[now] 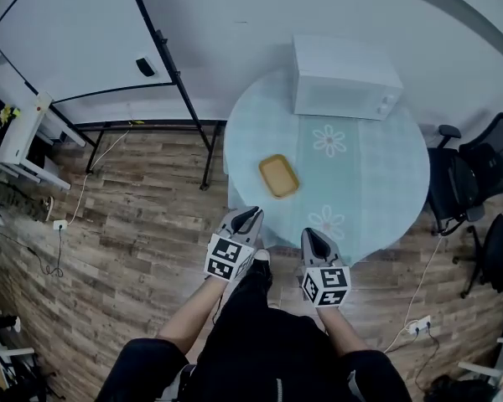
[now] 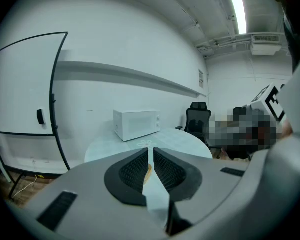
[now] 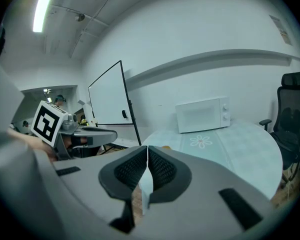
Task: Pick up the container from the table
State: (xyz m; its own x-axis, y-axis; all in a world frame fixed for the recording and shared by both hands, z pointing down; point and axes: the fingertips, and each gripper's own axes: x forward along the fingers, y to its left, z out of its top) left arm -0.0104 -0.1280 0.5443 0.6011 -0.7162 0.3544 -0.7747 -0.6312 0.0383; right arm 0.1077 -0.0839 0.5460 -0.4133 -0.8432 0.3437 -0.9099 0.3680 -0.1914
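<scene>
Meanwhile, the left gripper (image 1: pixel 250 217) and the right gripper (image 1: pixel 313 235) both had their jaws pressed together on nothing. The yellow container (image 1: pixel 278 176) lay on the round table (image 1: pixel 377 182) ahead of both tips and apart from them. A white microwave (image 1: pixel 344 78) stood farther beyond it.

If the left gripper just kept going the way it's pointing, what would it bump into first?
Probably the shallow yellow rectangular container on the round table: it peeks between the left gripper's shut fingers. Depth is unclear; the table's near edge might come first.
</scene>
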